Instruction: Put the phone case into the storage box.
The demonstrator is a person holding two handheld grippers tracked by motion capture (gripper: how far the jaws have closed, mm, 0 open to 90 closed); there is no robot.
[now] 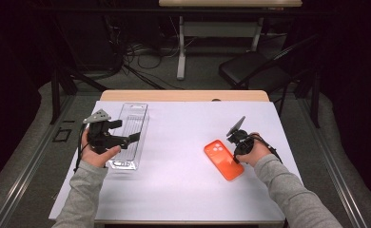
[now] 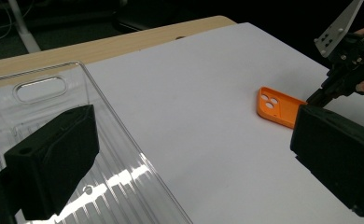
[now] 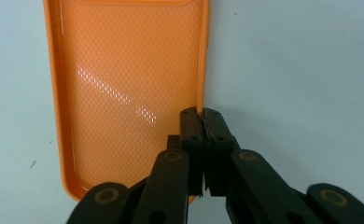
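Note:
An orange phone case (image 1: 223,159) lies hollow side up on the white table sheet, right of the middle. My right gripper (image 1: 236,148) is shut on it. In the right gripper view the jaws (image 3: 202,114) pinch the case's (image 3: 124,70) long side wall near one end. My left gripper (image 1: 125,131) stands open over a clear plastic tray (image 1: 132,114) at the left. In the left gripper view one jaw hangs over the tray (image 2: 49,88) and the other over the bare sheet, with the tray's near wall between them. That view also has the case (image 2: 276,108) and the right gripper (image 2: 318,97) farther off.
The white sheet (image 1: 183,123) covers most of the wooden table; a strip of wood (image 1: 183,95) borders its far edge. Beyond the table stand a black chair (image 1: 250,69) and the legs of another table (image 1: 181,47), with cables on the floor.

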